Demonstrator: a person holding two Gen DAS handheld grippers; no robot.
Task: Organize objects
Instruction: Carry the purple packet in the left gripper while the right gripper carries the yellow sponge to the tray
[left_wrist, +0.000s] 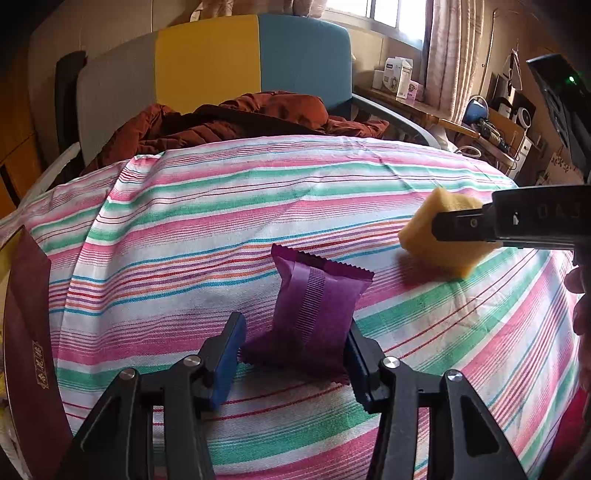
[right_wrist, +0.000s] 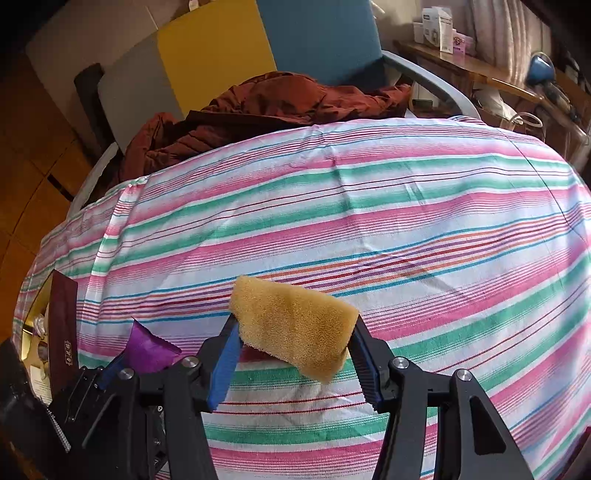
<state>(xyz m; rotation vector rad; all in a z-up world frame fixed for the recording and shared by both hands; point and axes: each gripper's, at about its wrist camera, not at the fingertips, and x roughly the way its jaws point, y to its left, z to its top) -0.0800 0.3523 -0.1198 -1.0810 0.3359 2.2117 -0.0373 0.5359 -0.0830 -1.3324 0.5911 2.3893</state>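
A purple snack packet lies on the striped cloth between the jaws of my left gripper. The jaws stand around the packet's near end; the right pad touches it and the left pad shows a gap. My right gripper is shut on a yellow sponge and holds it just above the cloth. In the left wrist view the sponge and right gripper are at the right. In the right wrist view the packet and left gripper are at lower left.
A dark red box stands at the left edge of the cloth; it also shows in the right wrist view. A rust-red jacket lies at the far side before a grey, yellow and blue headboard. A cluttered desk is at far right.
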